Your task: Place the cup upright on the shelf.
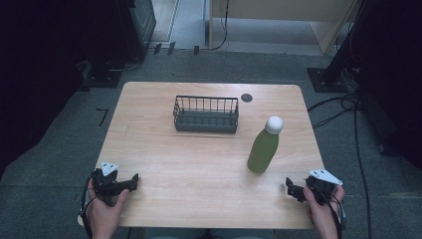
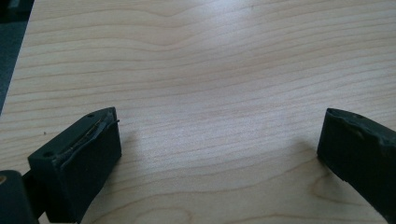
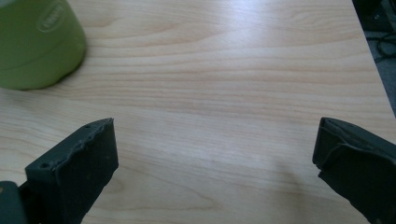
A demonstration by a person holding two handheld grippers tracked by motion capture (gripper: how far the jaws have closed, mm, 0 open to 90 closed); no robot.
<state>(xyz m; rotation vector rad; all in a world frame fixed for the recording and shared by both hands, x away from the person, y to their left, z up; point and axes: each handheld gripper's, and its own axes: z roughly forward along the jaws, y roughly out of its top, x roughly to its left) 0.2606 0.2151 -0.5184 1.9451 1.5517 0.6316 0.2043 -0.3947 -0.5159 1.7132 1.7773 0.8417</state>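
- Green and upright, the bottle (image 1: 263, 148) with its white cap (image 1: 274, 124) stands on the wooden table (image 1: 199, 164), toward the right side and a little nearer the person than the wire basket (image 1: 206, 114).
- Both grippers rest low at the near edge, 1 in each hand, as if parked before the work starts.
- Nearest the bottle is the right gripper (image 1: 295, 190); its jaws stand wide apart with nothing between them, and its own view catches the bottle's base (image 3: 37, 44) ahead to the left.
- Over at the other corner, the left gripper (image 1: 128, 182) is well apart from the bottle, jaws spread too, bare wood between them.
- My guess: the basket sits open-topped mid-table to receive the bottle, so the right hand looks the likelier one to reach.
- Standing tall on a narrow base, the bottle could tip if nudged.
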